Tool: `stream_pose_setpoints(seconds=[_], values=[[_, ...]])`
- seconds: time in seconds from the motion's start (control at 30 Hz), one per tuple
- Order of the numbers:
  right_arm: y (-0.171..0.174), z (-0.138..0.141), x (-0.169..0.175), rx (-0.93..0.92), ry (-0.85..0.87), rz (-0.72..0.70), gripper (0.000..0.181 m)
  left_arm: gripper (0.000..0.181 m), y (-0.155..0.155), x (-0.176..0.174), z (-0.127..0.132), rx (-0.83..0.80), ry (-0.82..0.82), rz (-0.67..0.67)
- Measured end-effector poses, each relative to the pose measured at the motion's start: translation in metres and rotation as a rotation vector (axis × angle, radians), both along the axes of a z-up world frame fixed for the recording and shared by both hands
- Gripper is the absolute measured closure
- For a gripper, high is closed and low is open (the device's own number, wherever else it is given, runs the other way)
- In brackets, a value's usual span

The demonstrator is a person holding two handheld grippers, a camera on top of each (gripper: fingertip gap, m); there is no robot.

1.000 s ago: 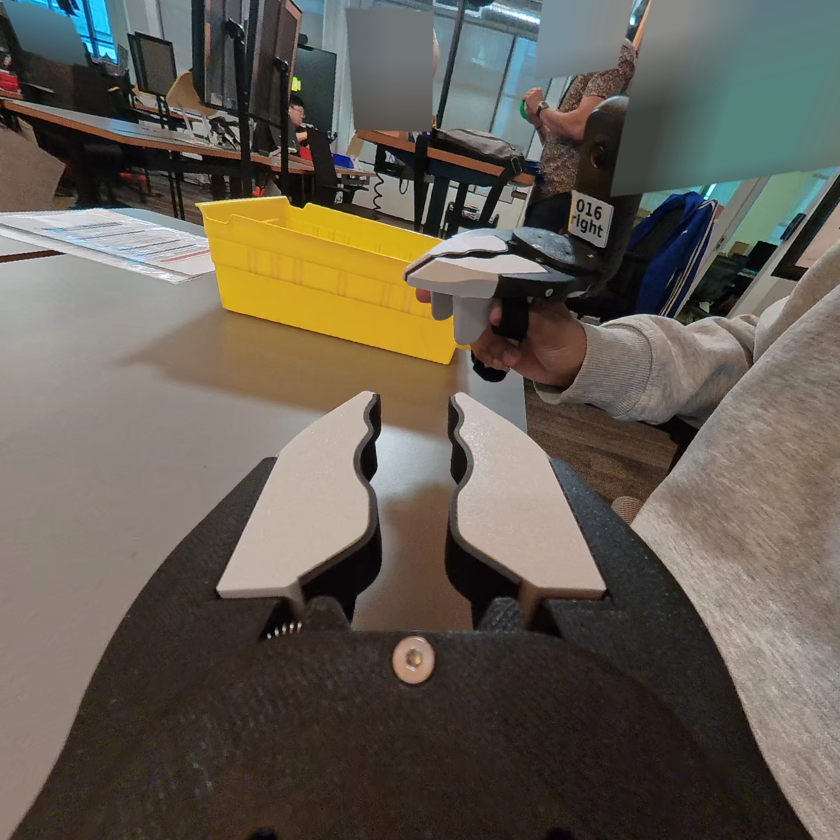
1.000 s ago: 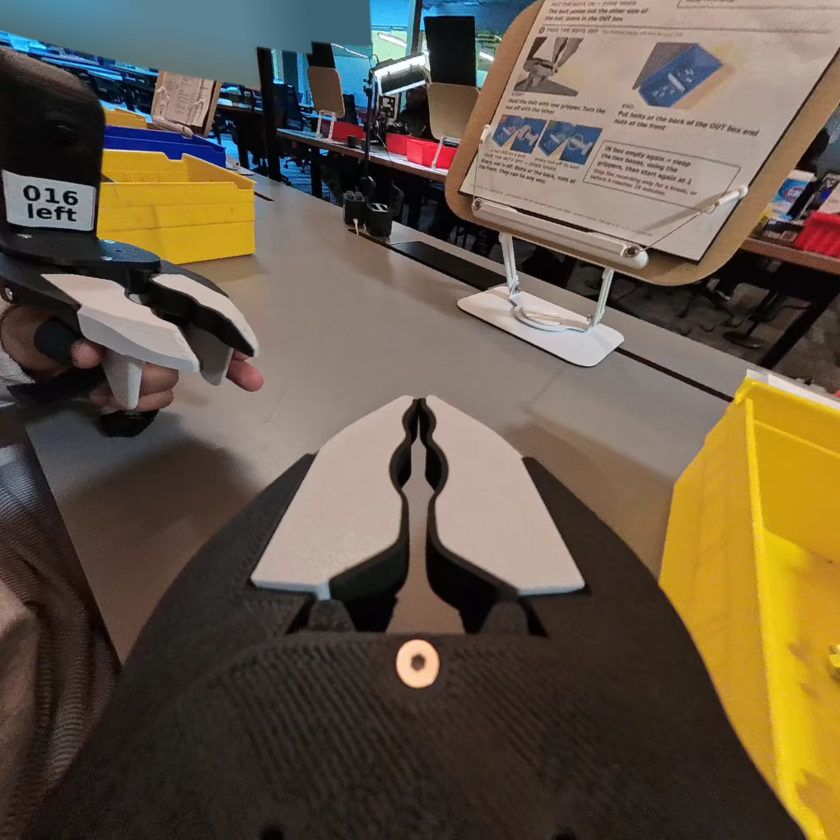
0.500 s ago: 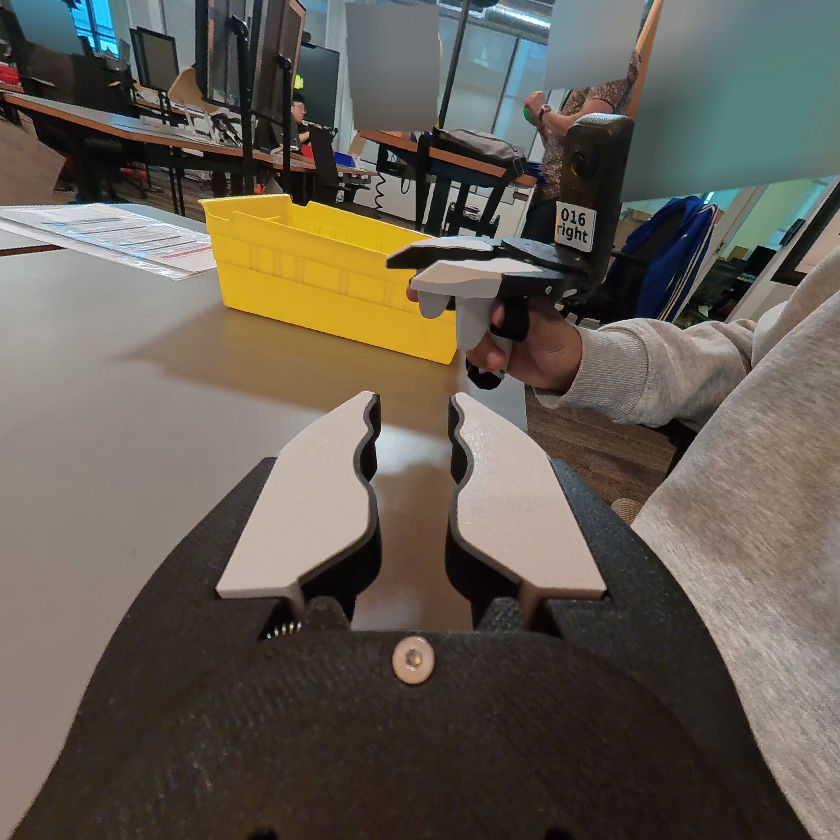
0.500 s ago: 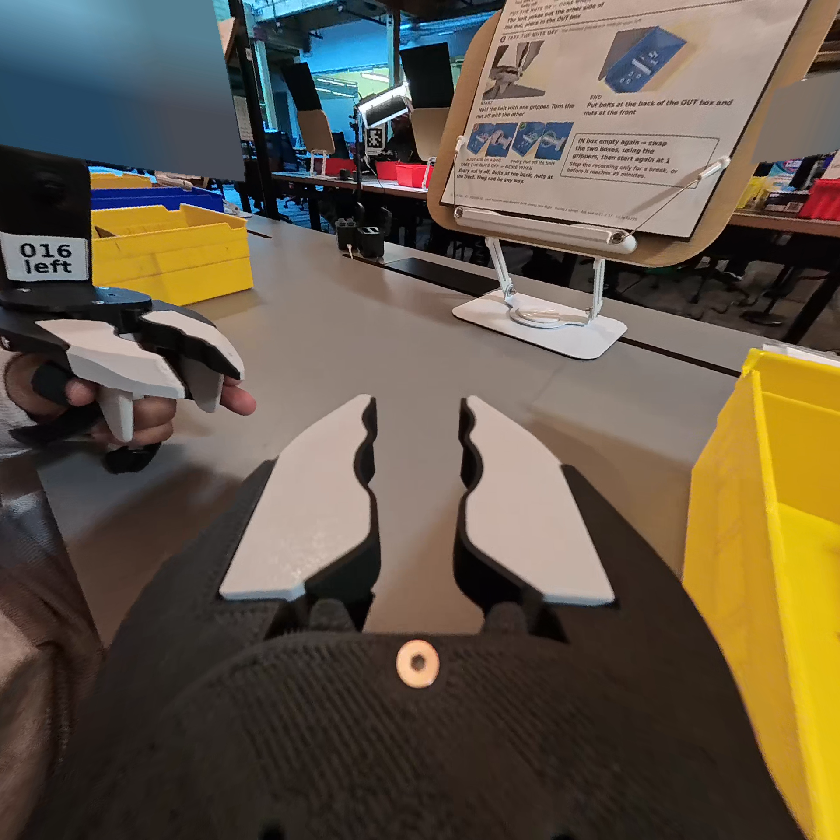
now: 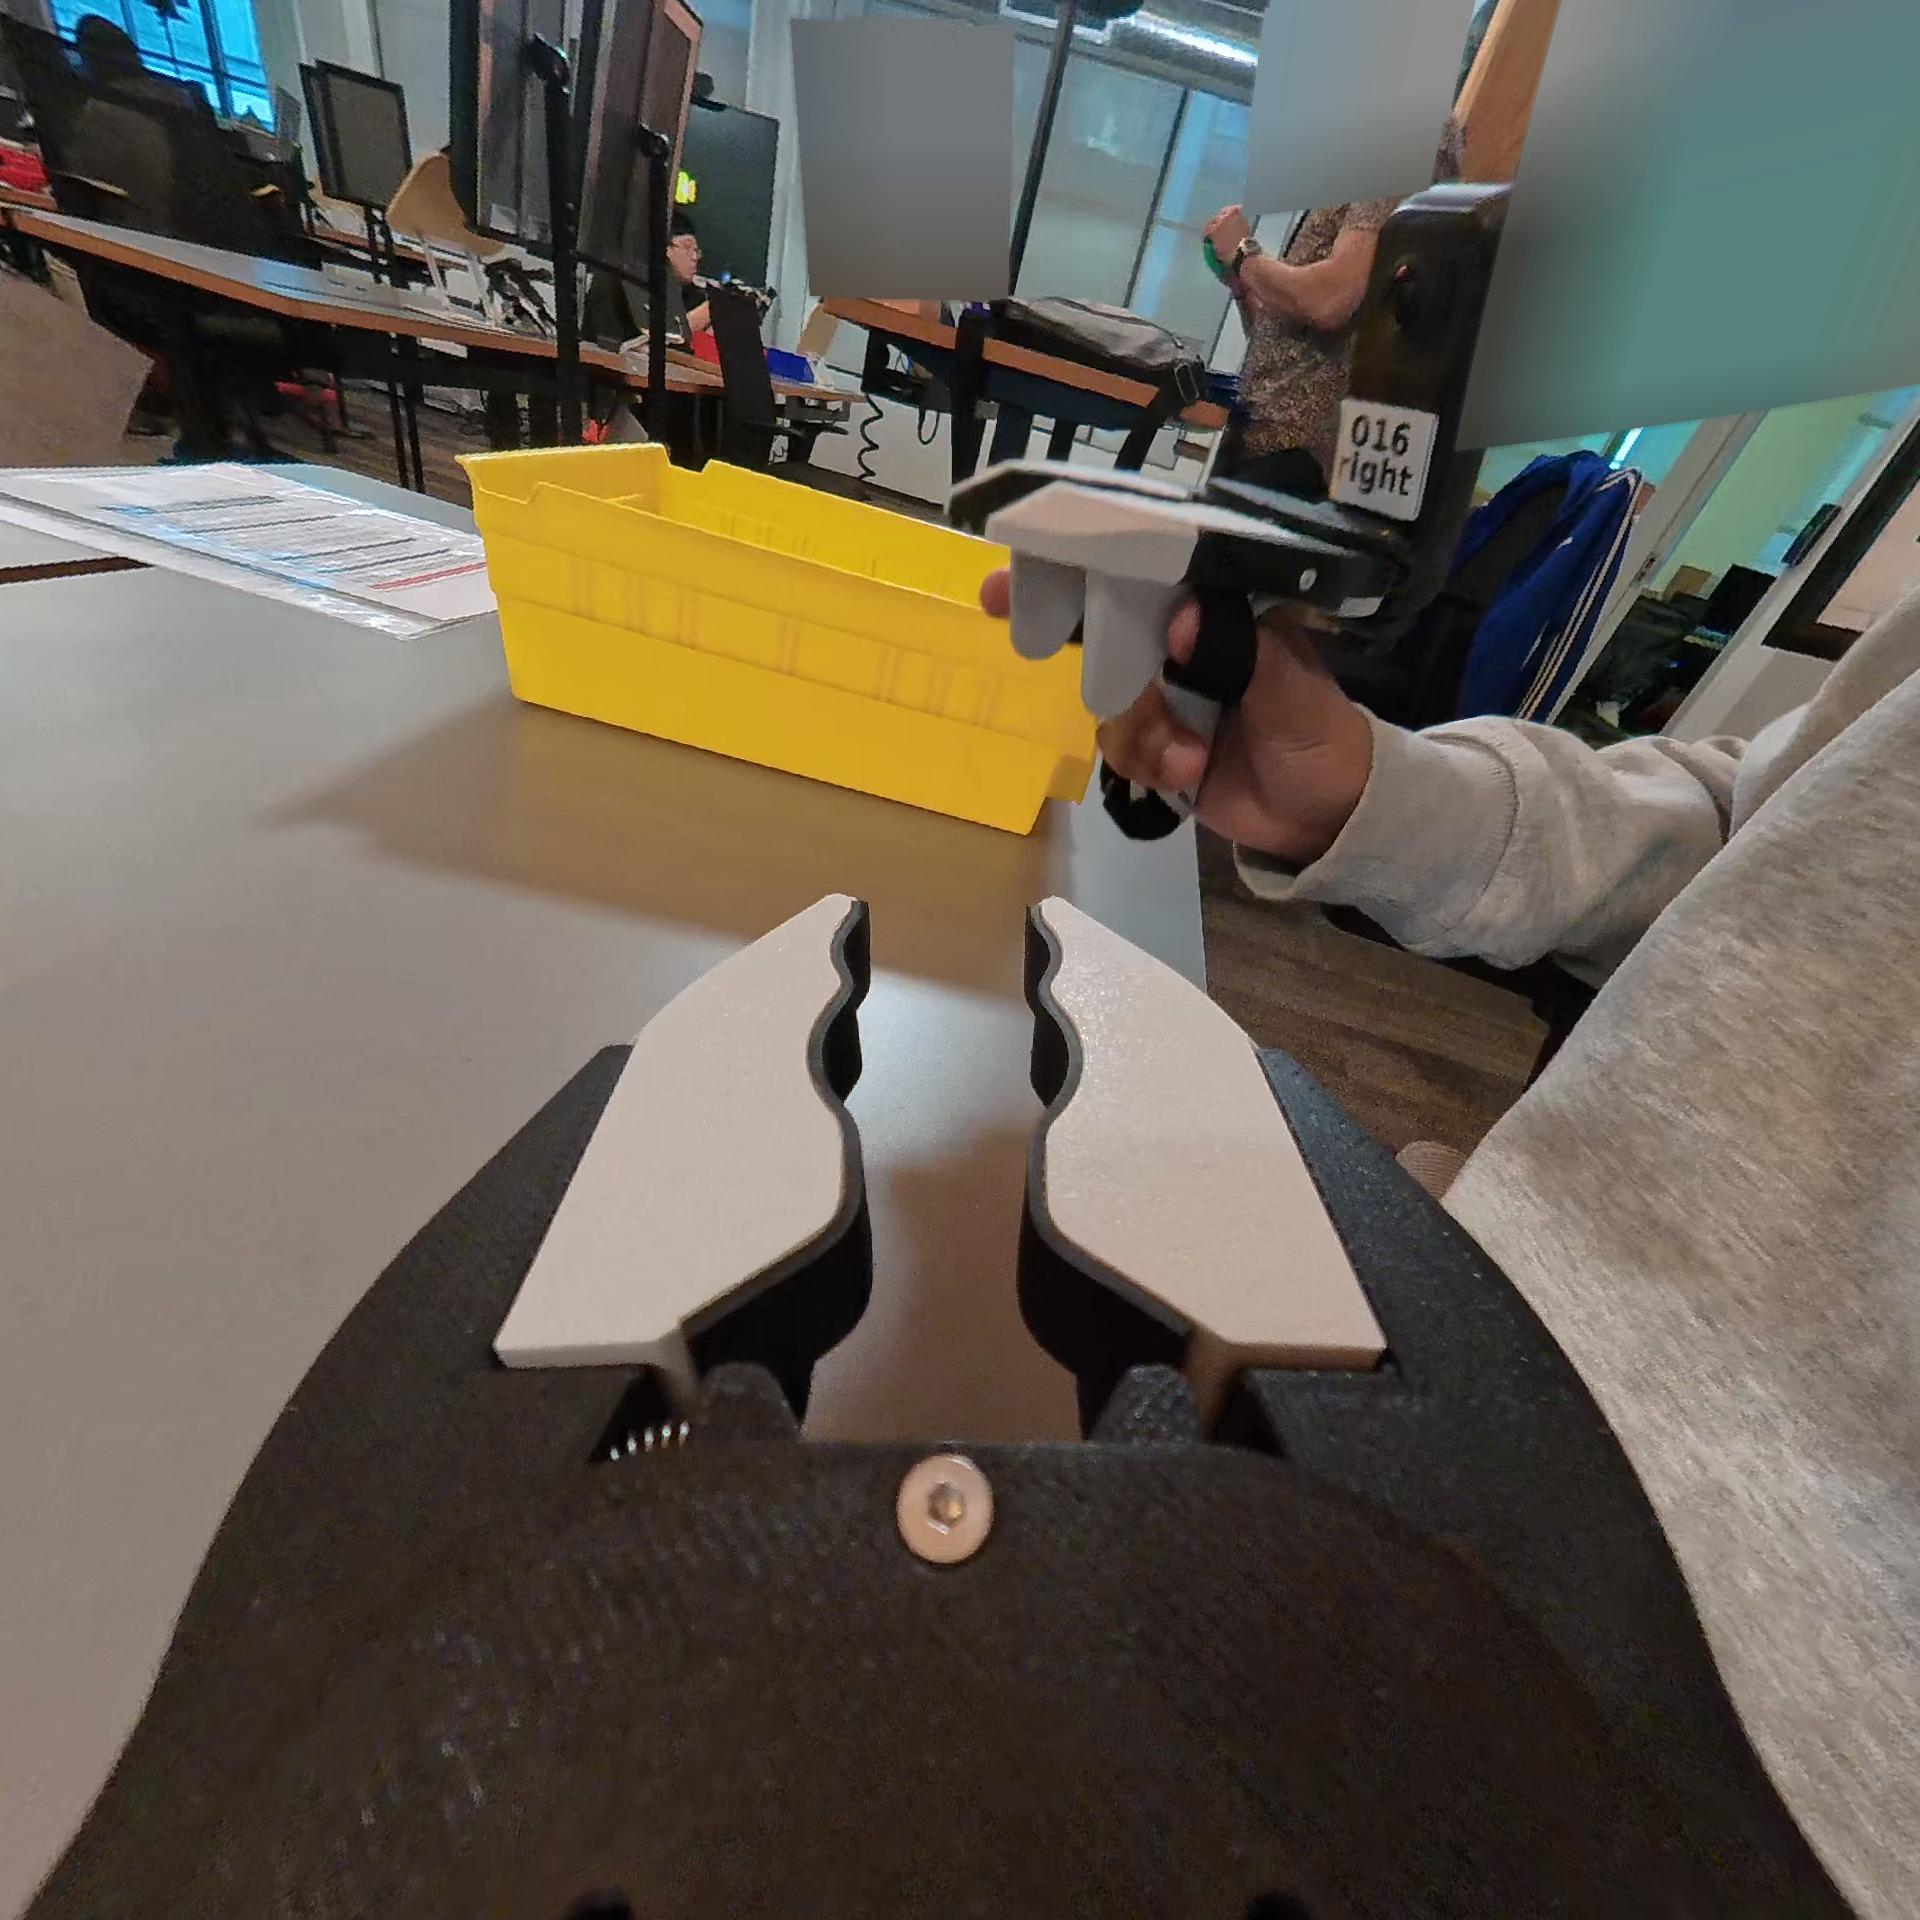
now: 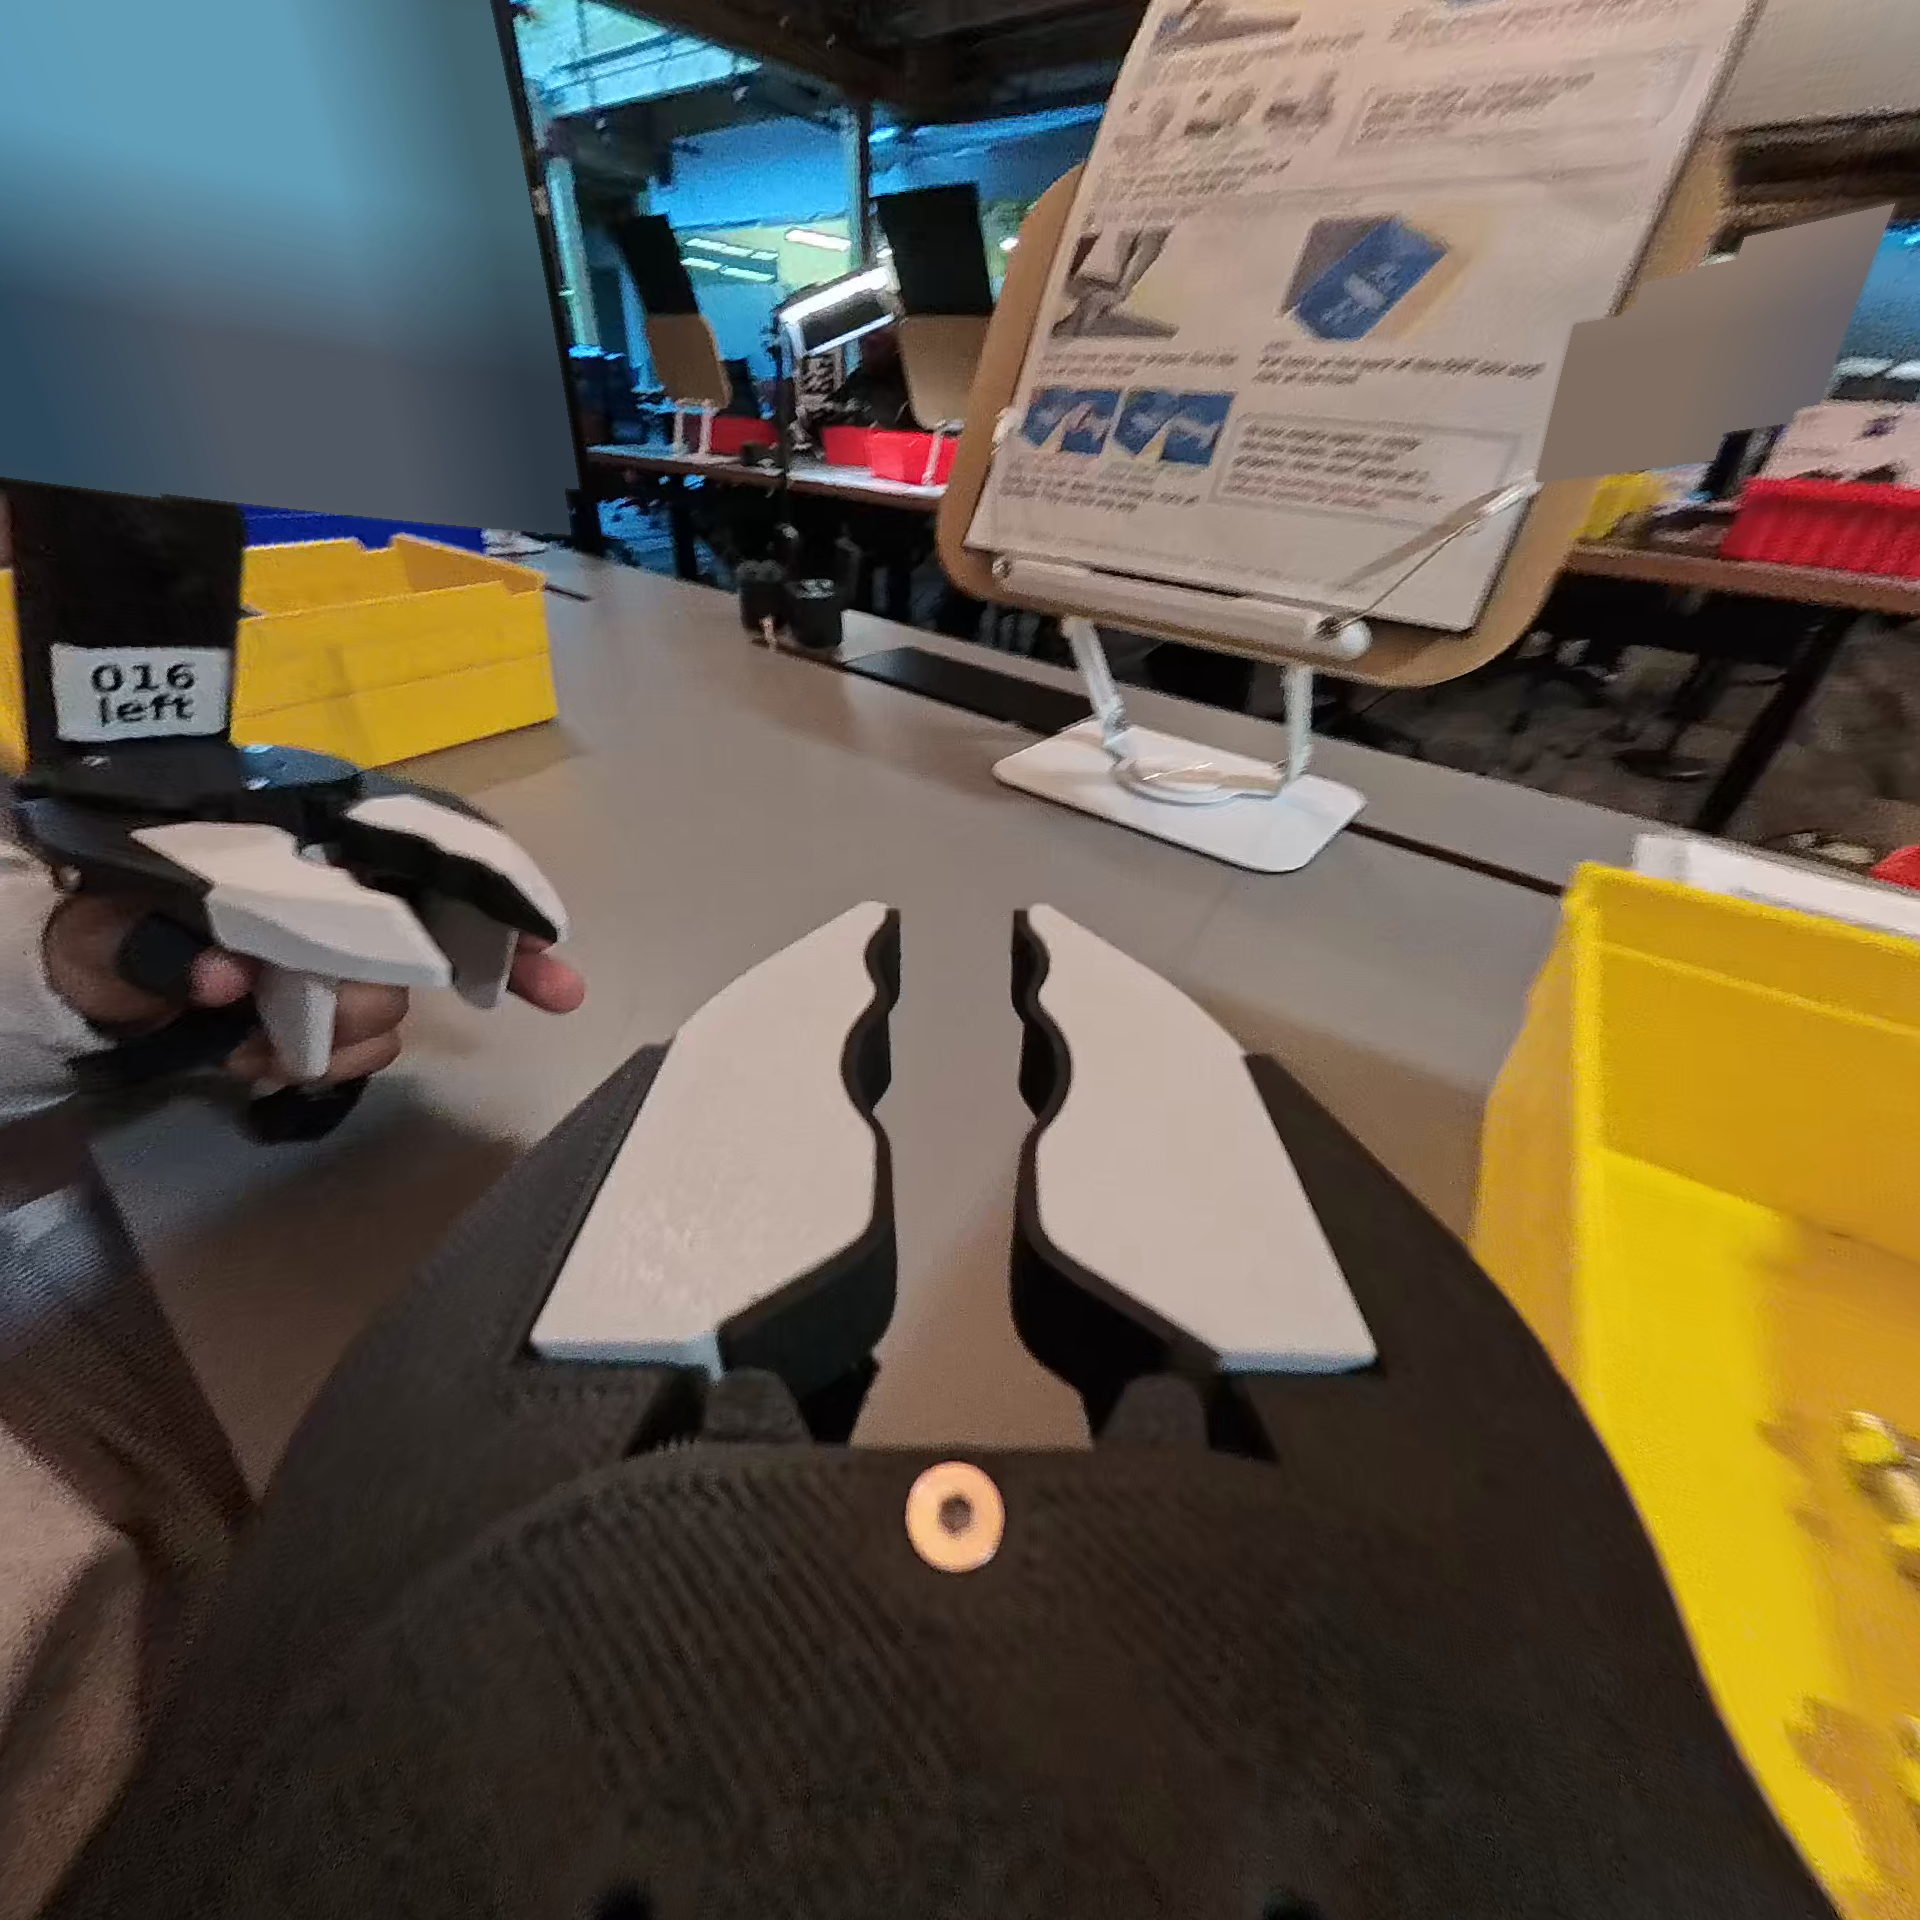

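While nothing is gripped, the left gripper [image 5: 943, 914] and right gripper [image 6: 951, 914] are held with fingers apart above the grey table [image 5: 260, 935], a yellow bin [image 6: 1714, 1143] being just beside the right one.

Your yellow bin [image 6: 1714, 1195] runs off the right edge in the right wrist view; small pieces [image 6: 1870, 1455] inside are too blurred to identify. Sheet on the stand [image 6: 1299, 312] is smeared by motion. In the left wrist view your sleeve [image 5: 1714, 1195] is cut by the frame, and the bin's contents are hidden behind its wall.
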State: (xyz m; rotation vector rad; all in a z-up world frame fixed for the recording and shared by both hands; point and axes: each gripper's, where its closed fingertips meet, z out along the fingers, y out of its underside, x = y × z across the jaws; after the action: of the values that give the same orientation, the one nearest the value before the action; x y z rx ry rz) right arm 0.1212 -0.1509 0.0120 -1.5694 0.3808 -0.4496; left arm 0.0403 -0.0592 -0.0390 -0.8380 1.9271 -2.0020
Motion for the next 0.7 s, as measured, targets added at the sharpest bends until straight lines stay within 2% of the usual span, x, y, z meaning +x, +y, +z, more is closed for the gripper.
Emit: stream_pose_setpoints(seconds=[0.13,0.27,0.4,0.5,0.6,0.7], values=[[-0.044,0.032,0.017,0.034,-0.100,-0.171,0.162,0.153,0.001,0.001,0.000,-0.001,0.004,0.003],[-0.126,0.047,0.047,0.021,-0.182,-0.459,0.163,0.153,0.002,0.002,0.000,-0.008,0.013,0.003],[-0.230,0.032,0.078,-0.002,-0.188,-0.764,0.157,0.153,0.002,0.002,0.000,-0.018,0.022,0.000],[-0.291,0.012,0.094,0.058,-0.082,-0.893,0.143,0.153,0.002,0.002,0.000,-0.020,0.021,-0.004],[-0.317,-0.010,0.105,0.125,0.046,-0.918,0.132,0.152,0.002,0.001,0.000,-0.016,0.018,-0.010],[-0.317,-0.028,0.115,0.153,0.141,-0.884,0.127,0.152,0.001,-0.001,0.000,-0.015,0.017,-0.018]])
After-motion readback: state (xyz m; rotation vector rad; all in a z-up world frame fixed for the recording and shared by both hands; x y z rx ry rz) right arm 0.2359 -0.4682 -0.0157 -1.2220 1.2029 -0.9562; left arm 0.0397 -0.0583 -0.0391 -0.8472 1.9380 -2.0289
